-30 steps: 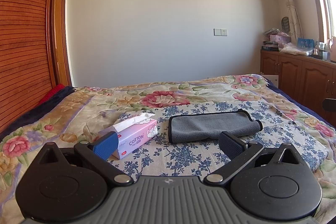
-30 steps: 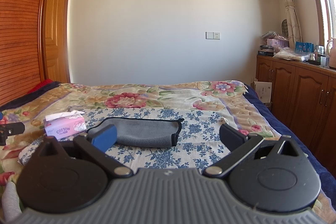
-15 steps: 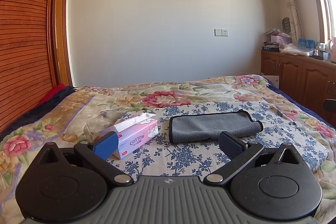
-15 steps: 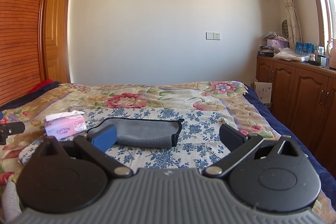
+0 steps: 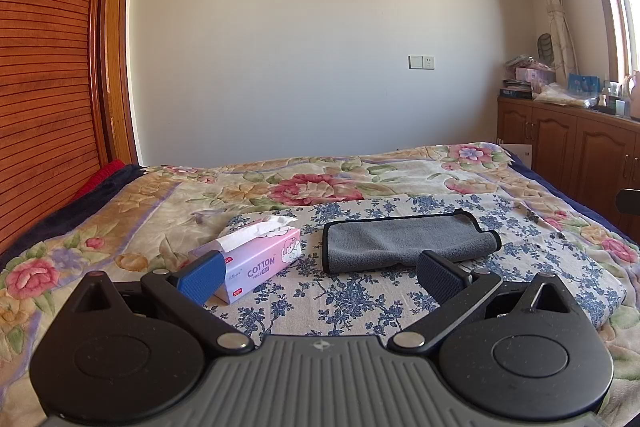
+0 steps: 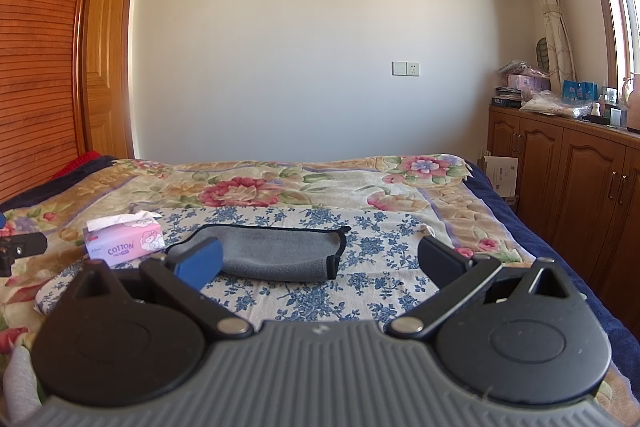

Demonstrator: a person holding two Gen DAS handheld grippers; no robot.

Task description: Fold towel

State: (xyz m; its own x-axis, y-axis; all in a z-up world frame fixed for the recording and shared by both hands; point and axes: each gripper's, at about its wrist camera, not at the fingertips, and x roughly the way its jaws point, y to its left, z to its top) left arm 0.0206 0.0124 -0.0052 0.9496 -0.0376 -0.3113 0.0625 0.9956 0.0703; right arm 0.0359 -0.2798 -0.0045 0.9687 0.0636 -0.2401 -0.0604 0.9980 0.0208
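Note:
A grey towel with black trim (image 5: 404,241) lies folded over on a blue-flowered cloth (image 5: 360,299) on the bed; it also shows in the right wrist view (image 6: 280,255). My left gripper (image 5: 320,277) is open and empty, held low over the cloth just short of the towel. My right gripper (image 6: 320,263) is open and empty, also short of the towel, with its left fingertip (image 6: 199,263) overlapping the towel's near left end in the picture. The edge of the left gripper (image 6: 20,251) shows at the far left of the right wrist view.
A pink tissue box (image 5: 256,259) stands on the cloth left of the towel, also in the right wrist view (image 6: 124,241). A flowered bedspread (image 5: 312,183) covers the bed. Wooden cabinets (image 6: 568,179) with clutter line the right wall. A slatted wooden wardrobe (image 5: 44,67) stands at left.

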